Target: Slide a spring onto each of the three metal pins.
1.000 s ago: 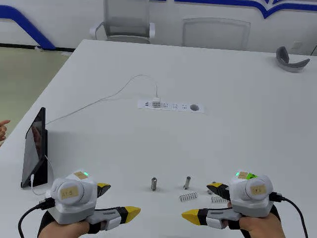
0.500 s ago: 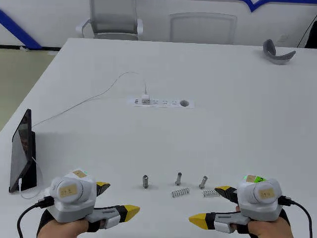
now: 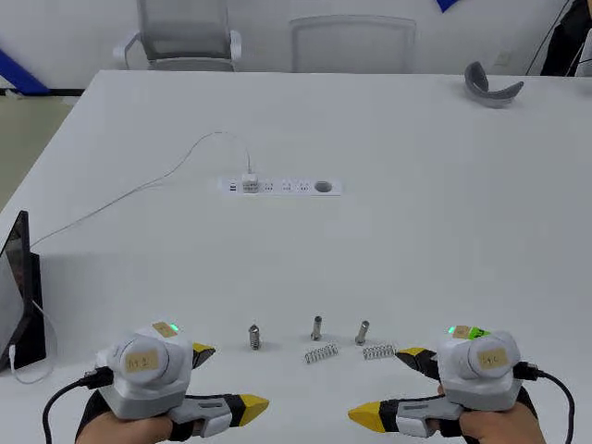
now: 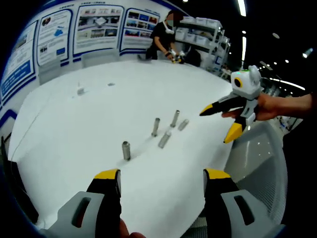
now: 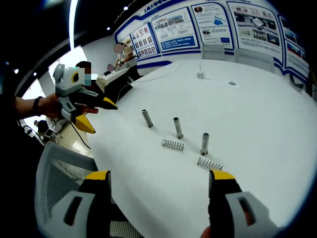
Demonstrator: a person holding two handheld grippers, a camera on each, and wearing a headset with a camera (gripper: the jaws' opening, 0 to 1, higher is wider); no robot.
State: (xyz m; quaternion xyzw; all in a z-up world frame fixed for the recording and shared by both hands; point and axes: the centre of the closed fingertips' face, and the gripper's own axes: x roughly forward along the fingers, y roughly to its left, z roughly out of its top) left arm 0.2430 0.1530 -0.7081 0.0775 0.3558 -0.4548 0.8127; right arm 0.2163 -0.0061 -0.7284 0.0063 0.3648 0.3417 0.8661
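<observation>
As the right gripper point(image 3: 381, 383) now stands: released, its yellow-tipped jaws spread wide with nothing between them. It has drawn back from the work.
Left gripper point(image 3: 231, 376): also released and empty, tips aimed inward toward the right gripper. It sits much where it did a second ago.
What changed: the head camera has swung, which shifts the whole scene. Beyond that, the right gripper's retreat has uncovered the plain grey metal pin point(image 3: 362, 331), which its upper jaw partly hid before.
Short coiled steel spring point(image 3: 378, 351): loose and flat, just ahead of the right gripper's upper jaw tip and not touching it.
Plain grey metal pin: upright and bare, just beyond that spring.
Second loose coiled spring point(image 3: 321, 353): flat, farther from the right gripper and roughly midway between the two grippers.
Middle grey metal pin point(image 3: 316, 326): upright and bare, just beyond the second spring.
Spring-wrapped grey pin point(image 3: 254, 337): upright, ahead of the left gripper's upper jaw, with a coil already on it.
Meaning for the task: one pin of three looks finished and two remain. Nothing is grasped, so the spring nearest the right gripper seems the likely next pick.
Hand pose: the left hand point(image 3: 125, 431) and right hand point(image 3: 490, 427) sit low at the near edge of the white table point(image 3: 416, 231). Each grips a handle from beneath, with the jaws turned toward each other.
</observation>
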